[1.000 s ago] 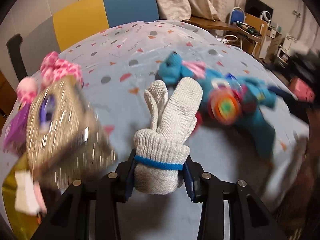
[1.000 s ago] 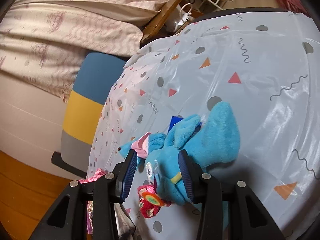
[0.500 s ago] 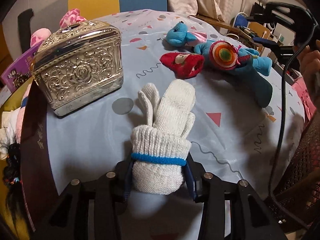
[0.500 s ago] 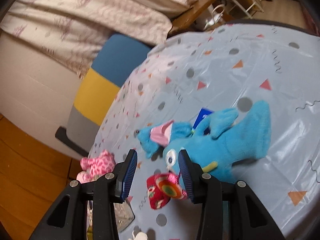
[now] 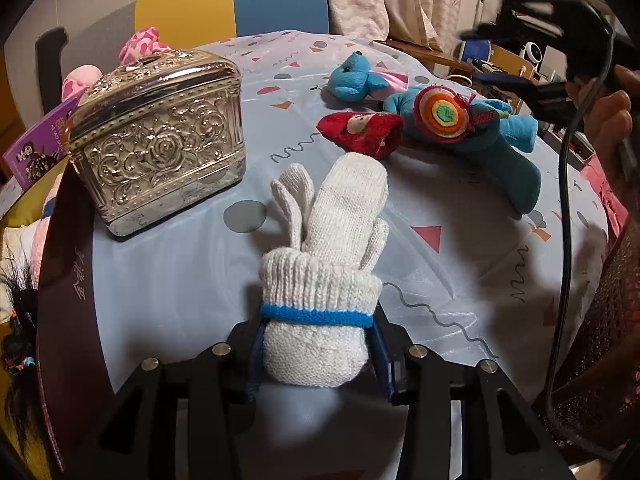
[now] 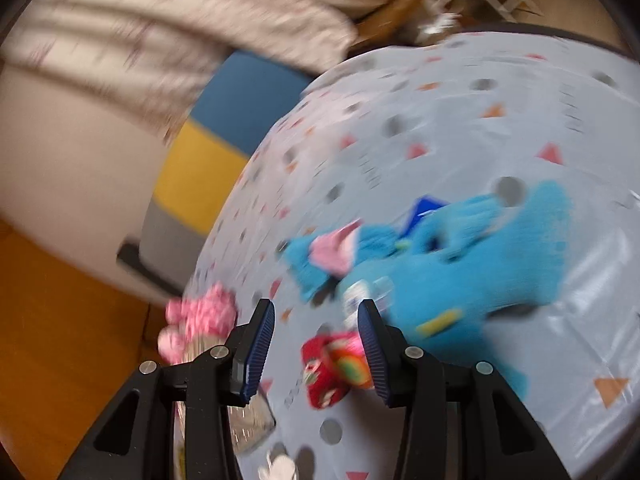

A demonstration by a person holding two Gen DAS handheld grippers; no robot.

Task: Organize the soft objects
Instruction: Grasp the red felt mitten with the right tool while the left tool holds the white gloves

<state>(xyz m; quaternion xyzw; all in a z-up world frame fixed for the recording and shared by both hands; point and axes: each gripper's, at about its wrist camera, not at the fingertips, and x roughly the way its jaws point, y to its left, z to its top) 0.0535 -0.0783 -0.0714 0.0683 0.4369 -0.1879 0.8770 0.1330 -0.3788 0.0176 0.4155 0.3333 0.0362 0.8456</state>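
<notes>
- White knitted gloves, rolled into a bundle with a blue-edged cuff, sit clamped at the cuff end between the jaws of the left gripper; their fingertips point forward over the patterned tablecloth.
- The left gripper is held low and roughly level, aimed across the table.
- Ahead of the gloves lie a small red plush and, just beside it, a blue plush toy with a rainbow disc (both resting on the cloth).
- To the left stands an embossed silver box, with a pink plush behind it.
- The right gripper hangs above the table with jaws parted and nothing between them; its view is motion-blurred.
- Below it show the blue plush toy and the small red plush.
</notes>
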